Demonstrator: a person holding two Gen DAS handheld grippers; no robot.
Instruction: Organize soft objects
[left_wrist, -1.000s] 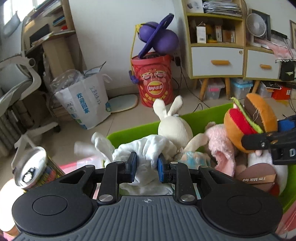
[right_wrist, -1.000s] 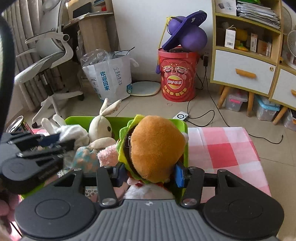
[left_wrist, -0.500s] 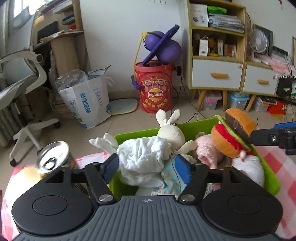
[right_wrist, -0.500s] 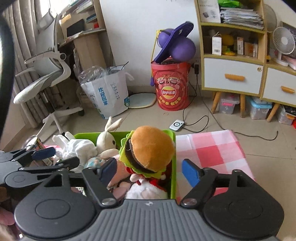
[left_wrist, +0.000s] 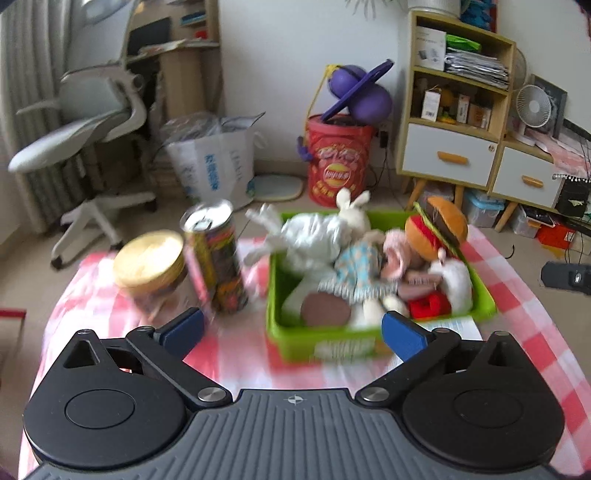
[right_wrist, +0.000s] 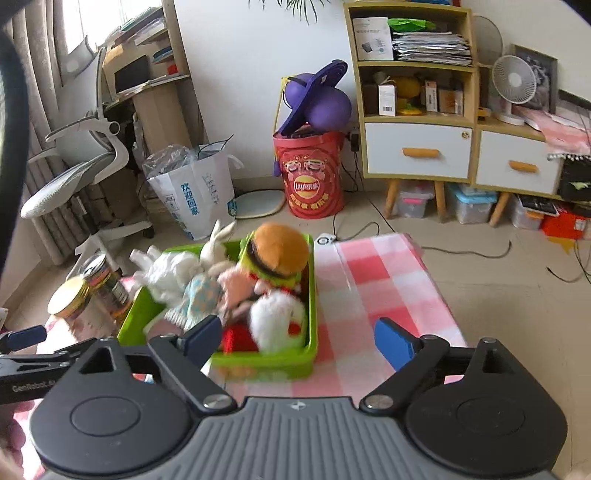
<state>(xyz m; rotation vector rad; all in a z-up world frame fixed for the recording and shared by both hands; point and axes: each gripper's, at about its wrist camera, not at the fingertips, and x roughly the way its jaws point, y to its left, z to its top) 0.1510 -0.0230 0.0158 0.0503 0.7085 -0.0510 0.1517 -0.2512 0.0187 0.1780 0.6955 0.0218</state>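
Both hand-held grippers hang clear of the toys now. A second ago the left gripper (left_wrist: 291, 330) pinched the white cloth toy (left_wrist: 314, 236) and the right gripper (right_wrist: 295, 341) clasped the orange-and-green plush hamburger (right_wrist: 277, 254); both jaws are opening with nothing between them, and each tool has drawn back and up from the bright green plastic bin (left_wrist: 369, 347).

So both toys are let go inside the bin, beside the cream plush rabbit (left_wrist: 351, 210) and a white fluffy toy (right_wrist: 275, 317). By my reading the sorting is at or near its end; no soft thing shows loose on the red-and-white checked tablecloth (right_wrist: 369, 277).

On the bin's left stand a tall printed drink can (left_wrist: 214, 258) and a gold-lidded round tin (left_wrist: 149, 262), the can close to the bin wall. To the bin's right the cloth lies bare out to the table edge, leaving the freest path there.
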